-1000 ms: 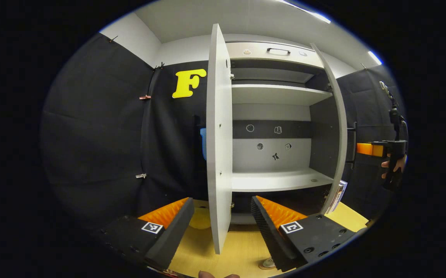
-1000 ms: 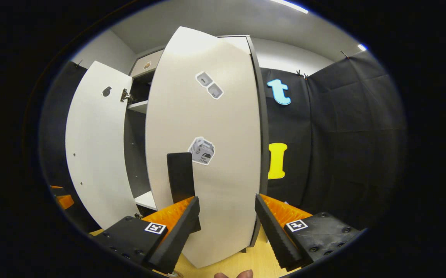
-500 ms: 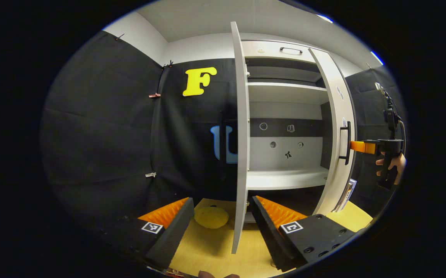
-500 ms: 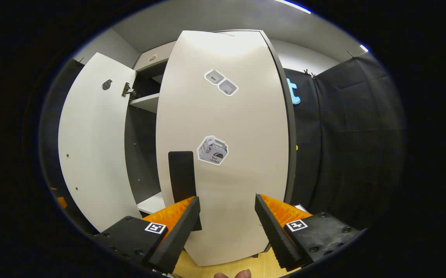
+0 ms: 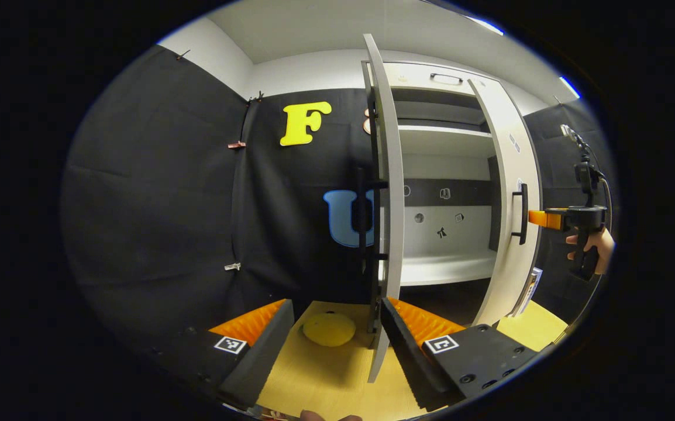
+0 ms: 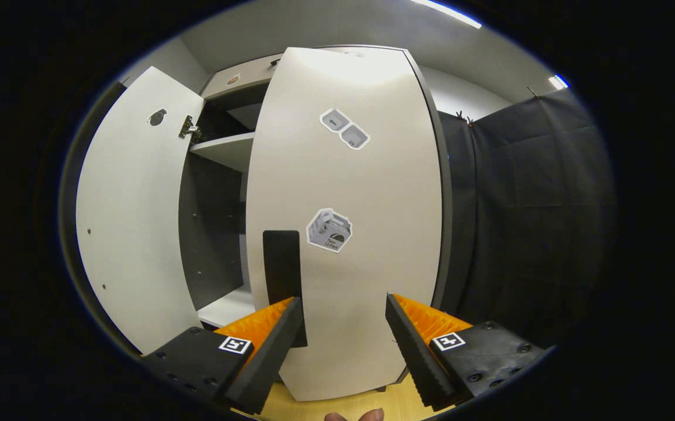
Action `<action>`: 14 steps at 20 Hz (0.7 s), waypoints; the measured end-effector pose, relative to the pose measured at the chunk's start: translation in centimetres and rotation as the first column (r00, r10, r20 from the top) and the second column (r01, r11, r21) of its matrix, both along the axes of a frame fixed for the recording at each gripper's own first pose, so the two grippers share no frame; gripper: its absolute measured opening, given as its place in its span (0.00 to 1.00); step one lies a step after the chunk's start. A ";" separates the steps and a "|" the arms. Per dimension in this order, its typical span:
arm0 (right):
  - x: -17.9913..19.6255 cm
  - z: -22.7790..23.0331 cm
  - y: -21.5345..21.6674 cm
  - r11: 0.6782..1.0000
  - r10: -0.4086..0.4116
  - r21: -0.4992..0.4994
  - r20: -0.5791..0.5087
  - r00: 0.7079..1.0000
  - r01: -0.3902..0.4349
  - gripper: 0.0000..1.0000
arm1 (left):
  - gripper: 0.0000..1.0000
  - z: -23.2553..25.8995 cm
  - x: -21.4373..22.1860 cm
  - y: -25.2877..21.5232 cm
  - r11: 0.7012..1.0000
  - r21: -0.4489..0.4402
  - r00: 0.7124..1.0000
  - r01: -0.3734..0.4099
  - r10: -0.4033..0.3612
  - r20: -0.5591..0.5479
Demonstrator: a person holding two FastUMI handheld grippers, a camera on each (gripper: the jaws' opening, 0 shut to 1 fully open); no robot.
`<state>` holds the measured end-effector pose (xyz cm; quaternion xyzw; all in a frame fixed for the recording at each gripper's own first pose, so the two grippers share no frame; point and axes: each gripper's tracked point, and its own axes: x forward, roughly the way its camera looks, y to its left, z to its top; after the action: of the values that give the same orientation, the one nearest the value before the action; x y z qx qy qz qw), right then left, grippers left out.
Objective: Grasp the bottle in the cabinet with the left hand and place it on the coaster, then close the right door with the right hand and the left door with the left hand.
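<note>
While the tall pale-grey right cabinet door (image 6: pixel 346 234) is swung most of the way toward the cabinet front but not yet flush, your task looks to be in its closing phase. The cabinet shelves (image 5: pixel 443 269) visible through the gap look bare, no bottle on them, so the bottle step seems done; I can't confirm bottle or coaster. A round yellow object (image 5: pixel 329 328) lies on the light wooden surface (image 5: pixel 320 380) at lower centre of the left gripper view, but what it is I can't tell.

Left to do: finish the right door, then shut the pale-grey left cabinet door (image 5: pixel 389 193), which stands edge-on and wide open.

Your right gripper (image 6: pixel 342 336) is spread wide and holds nothing. In the right gripper view the right door's face fills the frame centre straight ahead of the fingers, with the flat black door handle (image 6: pixel 282 275) just above the left finger. In the left gripper view that gripper sits at right of frame, level with the handle, in your hand (image 5: pixel 592 248); contact with the door I can't tell.

Your left gripper (image 5: pixel 337 345) is also wide and empty. The left door's lower edge runs down between its fingers, close against the right-hand finger; touching or not, unclear.
</note>
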<state>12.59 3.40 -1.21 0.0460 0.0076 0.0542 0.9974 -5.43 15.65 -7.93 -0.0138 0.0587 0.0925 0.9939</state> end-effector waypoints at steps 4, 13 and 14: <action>-3.1 1.5 -0.7 0.999 -0.032 0.000 0.025 0.999 0.032 0.96 | 0.94 1.0 1.7 1.0 1.000 0.002 1.000 0.022 -0.022 0.021; -9.1 1.8 -5.4 0.986 -0.148 -0.078 0.027 0.989 0.149 0.96 | 0.94 3.1 8.5 4.8 1.000 -0.007 0.998 0.018 -0.017 0.059; -9.6 1.6 -6.1 0.983 -0.163 -0.082 0.023 0.986 0.164 0.96 | 0.95 3.1 9.3 5.2 1.000 -0.011 0.998 0.016 -0.015 0.061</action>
<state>3.02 -2.69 0.43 0.0043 -0.0023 -0.0280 0.9996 3.88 20.88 -4.79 -0.0221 0.0288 0.0839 0.9958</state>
